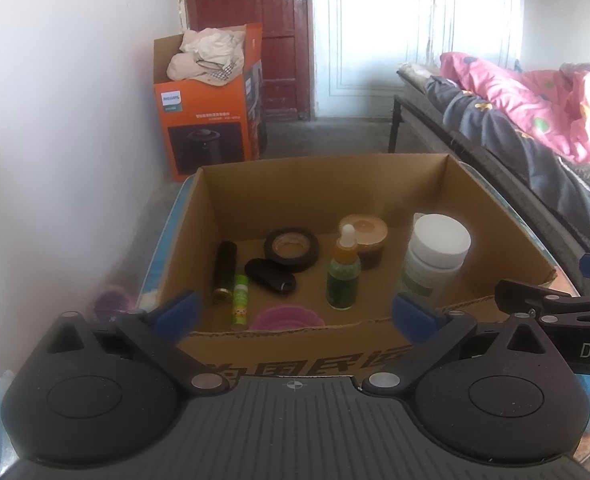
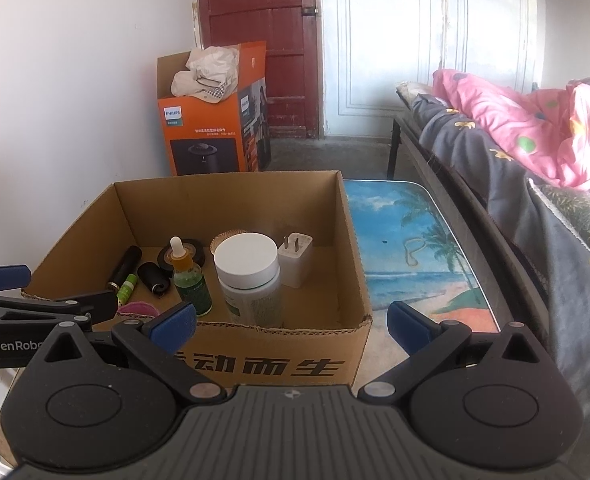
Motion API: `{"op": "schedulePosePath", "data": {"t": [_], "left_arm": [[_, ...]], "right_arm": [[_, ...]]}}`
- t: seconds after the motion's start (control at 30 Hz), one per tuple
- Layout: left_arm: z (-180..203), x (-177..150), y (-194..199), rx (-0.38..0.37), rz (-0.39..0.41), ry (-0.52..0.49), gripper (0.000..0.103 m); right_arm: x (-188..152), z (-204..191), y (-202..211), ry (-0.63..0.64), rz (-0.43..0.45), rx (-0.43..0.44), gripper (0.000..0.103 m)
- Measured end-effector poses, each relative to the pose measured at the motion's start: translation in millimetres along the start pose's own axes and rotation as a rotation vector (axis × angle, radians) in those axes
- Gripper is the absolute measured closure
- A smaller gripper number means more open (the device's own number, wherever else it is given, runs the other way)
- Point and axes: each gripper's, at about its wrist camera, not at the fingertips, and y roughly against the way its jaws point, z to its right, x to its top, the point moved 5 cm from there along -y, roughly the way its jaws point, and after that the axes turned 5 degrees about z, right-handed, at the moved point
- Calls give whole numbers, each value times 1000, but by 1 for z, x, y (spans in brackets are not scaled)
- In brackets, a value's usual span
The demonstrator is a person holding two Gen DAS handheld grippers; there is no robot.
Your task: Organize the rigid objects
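An open cardboard box (image 1: 323, 184) (image 2: 351, 240) stands on a low table. Inside lie a black tube (image 1: 224, 266) (image 2: 127, 264), a small green stick (image 1: 240, 294), a black key fob (image 1: 271, 274) (image 2: 154, 278), a black tape roll (image 1: 291, 249), a green dropper bottle (image 1: 343, 276) (image 2: 189, 280), a brown jar (image 1: 365, 240), a white-capped bottle (image 1: 435, 254) (image 2: 251, 280), a white plug adapter (image 2: 295, 258) and a pink item (image 1: 285, 318). My left gripper (image 1: 295, 312) hovers open at the box's near wall. My right gripper (image 2: 291, 322) is open over the near right corner. Neither holds anything.
The table top (image 2: 415, 248) with a beach picture shows to the right of the box, with a thin loop (image 2: 413, 250) lying on it. A bed with a pink quilt (image 2: 535, 136) runs along the right. An orange carton (image 1: 211, 120) stands by the red door.
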Motion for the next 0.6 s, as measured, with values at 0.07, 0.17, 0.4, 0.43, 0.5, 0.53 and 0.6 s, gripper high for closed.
{"op": "schedulePosePath", "data": {"t": [0.07,0.17,0.4,0.43,0.5,0.53,0.6], "left_arm": [[-1,0,0,2,-3,0,1],[-1,0,-1,4,-6,1,1],[-3,0,-2,5,-12,0,1],[-2,-1,-2,5,-13,0,1],[-2,-1,-2,3,-15,1,1],[-1,-2,-2,2,-17,2,1],[0,-2,-3,1,-19,2,1]], "right_arm": [[-1,0,-1,0,-3,2,0],[-1,0,-1,1,-6,1,0],[0,0,-4,0,-9,2,0],[0,0,-4,0,-10,2,0],[0,1,-4,-1,-11,2,0],[-1,1,-5,-2,-12,2,0],[-2,1,-5,-3,-12,1,0]]}}
